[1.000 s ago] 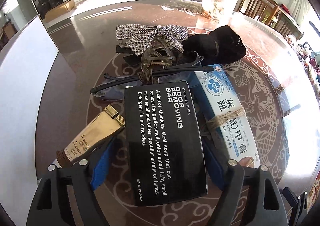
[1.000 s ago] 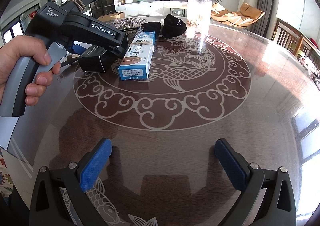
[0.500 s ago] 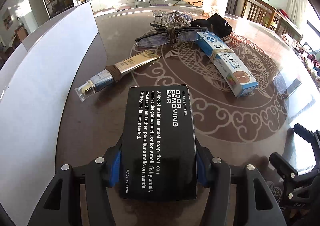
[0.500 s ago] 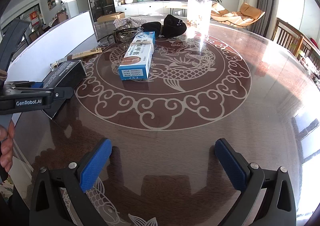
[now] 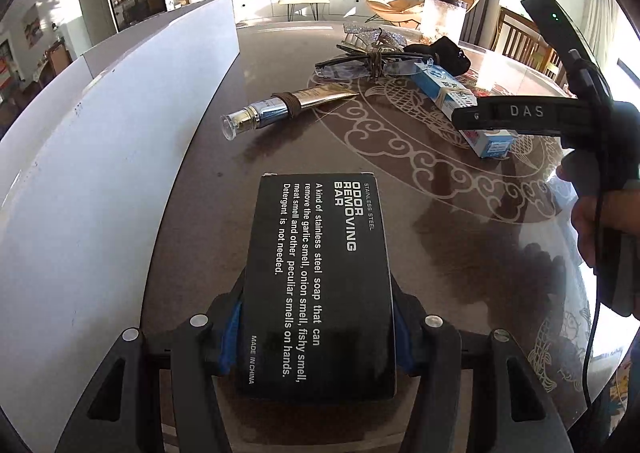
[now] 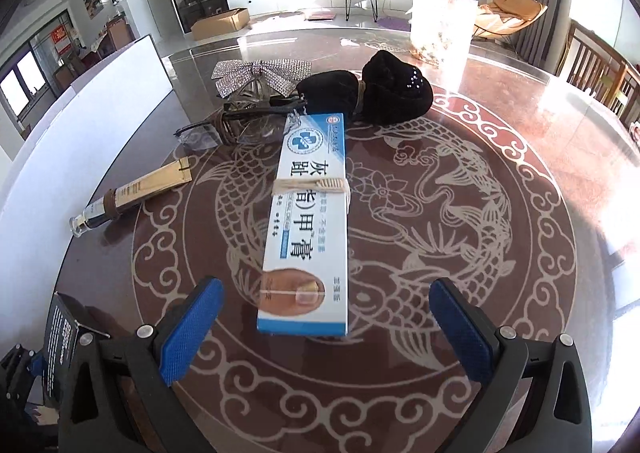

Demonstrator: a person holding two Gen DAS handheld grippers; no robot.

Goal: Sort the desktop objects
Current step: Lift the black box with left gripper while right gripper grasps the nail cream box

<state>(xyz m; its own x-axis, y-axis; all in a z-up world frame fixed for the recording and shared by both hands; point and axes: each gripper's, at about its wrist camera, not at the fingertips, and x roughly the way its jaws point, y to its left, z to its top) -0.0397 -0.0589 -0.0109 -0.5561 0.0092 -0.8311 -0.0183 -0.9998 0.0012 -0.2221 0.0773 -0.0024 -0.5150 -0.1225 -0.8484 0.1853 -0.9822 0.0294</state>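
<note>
The left hand-held gripper [image 5: 316, 337] pinches a black rectangular cardboard box with white lettering [image 5: 318, 289] low over the dark glossy patterned surface [image 5: 440, 253] beside a white board [image 5: 100, 173], while the right hand-held gripper [image 6: 324, 325], spread wide, hovers near a long white-and-blue ointment carton [image 6: 308, 225] lying flat.
</note>
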